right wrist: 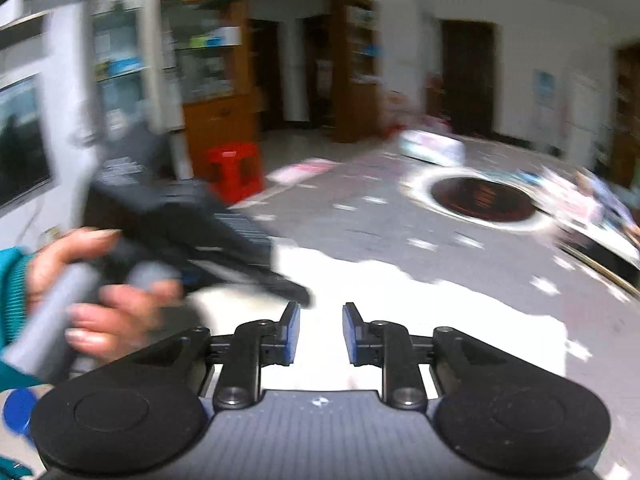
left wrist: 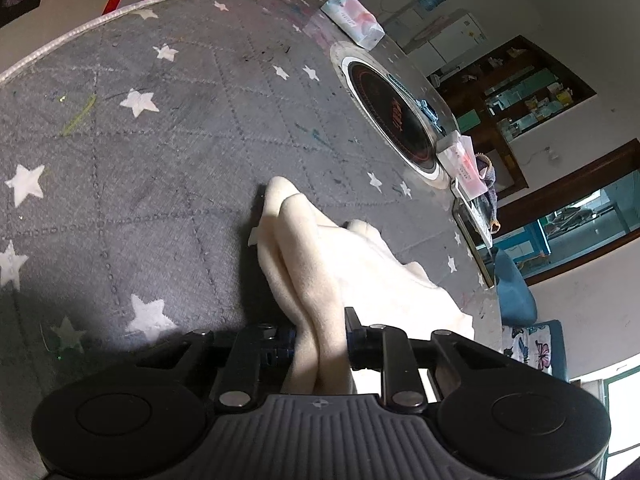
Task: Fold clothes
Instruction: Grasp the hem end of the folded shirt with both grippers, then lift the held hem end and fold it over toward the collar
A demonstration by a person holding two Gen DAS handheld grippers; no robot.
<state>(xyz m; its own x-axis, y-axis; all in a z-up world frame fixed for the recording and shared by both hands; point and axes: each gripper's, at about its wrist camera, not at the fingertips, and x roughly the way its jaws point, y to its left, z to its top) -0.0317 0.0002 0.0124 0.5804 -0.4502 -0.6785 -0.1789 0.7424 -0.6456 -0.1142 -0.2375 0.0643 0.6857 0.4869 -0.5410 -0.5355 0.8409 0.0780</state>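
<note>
Left gripper: jaws pinching a bunched fold of the cream garment, which trails ahead of them across the starred cloth. Right gripper: jaws parted, empty, garment lying beneath and beyond. Step: mid-fold, regrasp; next, likely the right takes a free edge.

Both cameras ride the grippers, looking forward and down, close over the surface — each view catches the round cooktop and cream cloth.
</note>
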